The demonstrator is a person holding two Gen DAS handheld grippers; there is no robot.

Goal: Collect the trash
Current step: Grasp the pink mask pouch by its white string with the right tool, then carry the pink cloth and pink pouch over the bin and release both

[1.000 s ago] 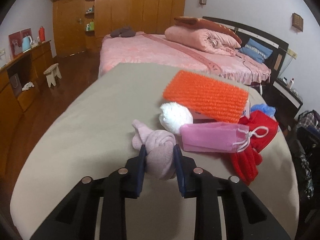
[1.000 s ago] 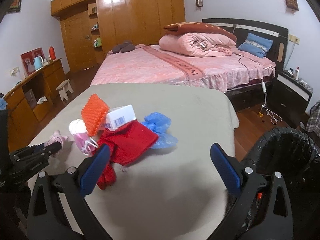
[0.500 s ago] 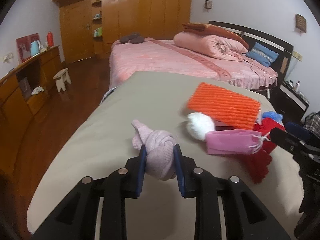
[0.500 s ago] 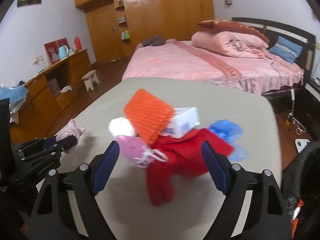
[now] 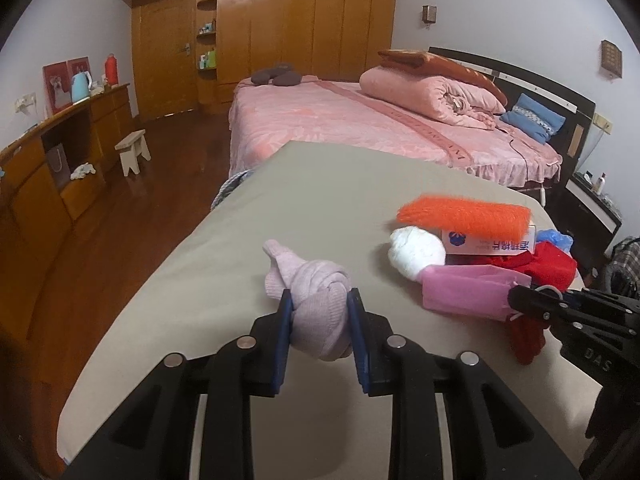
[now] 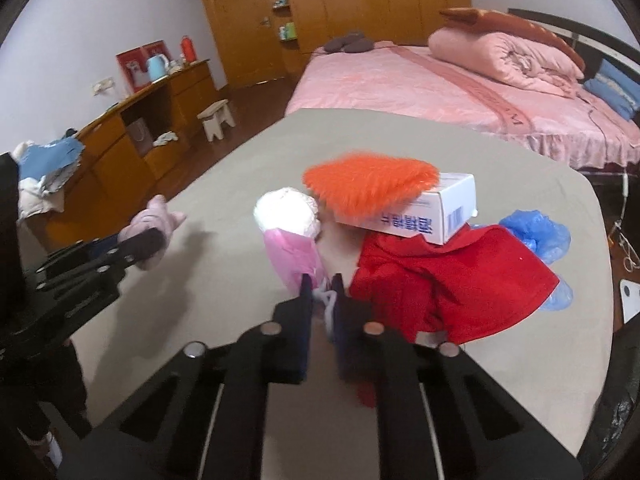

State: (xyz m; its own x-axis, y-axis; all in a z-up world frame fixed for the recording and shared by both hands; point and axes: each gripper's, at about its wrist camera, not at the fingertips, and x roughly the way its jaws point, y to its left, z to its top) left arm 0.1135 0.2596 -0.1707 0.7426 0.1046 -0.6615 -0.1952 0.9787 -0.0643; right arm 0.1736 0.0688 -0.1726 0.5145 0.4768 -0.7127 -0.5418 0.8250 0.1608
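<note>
My left gripper (image 5: 319,304) is shut on a rolled pale pink sock (image 5: 316,300) just above the grey table (image 5: 312,200); the sock also shows in the right wrist view (image 6: 154,220). My right gripper (image 6: 321,284) is shut on the white loop end of a pink face mask (image 6: 294,258), also seen in the left wrist view (image 5: 468,292). Behind the mask lie a white wad (image 6: 286,210), an orange bristly pad (image 6: 372,186) on a white box (image 6: 432,210), a red cloth (image 6: 452,280) and a blue plastic bag (image 6: 536,232).
A pink bed (image 5: 360,120) stands beyond the table. A wooden cabinet (image 5: 52,168) and a small stool (image 5: 132,156) are on the left. A dark bin rim (image 6: 616,412) shows at the far right.
My right gripper moved left and down to the pile and closed on the pink mask's loop. My left gripper stayed shut on the sock, shifting slightly left.
</note>
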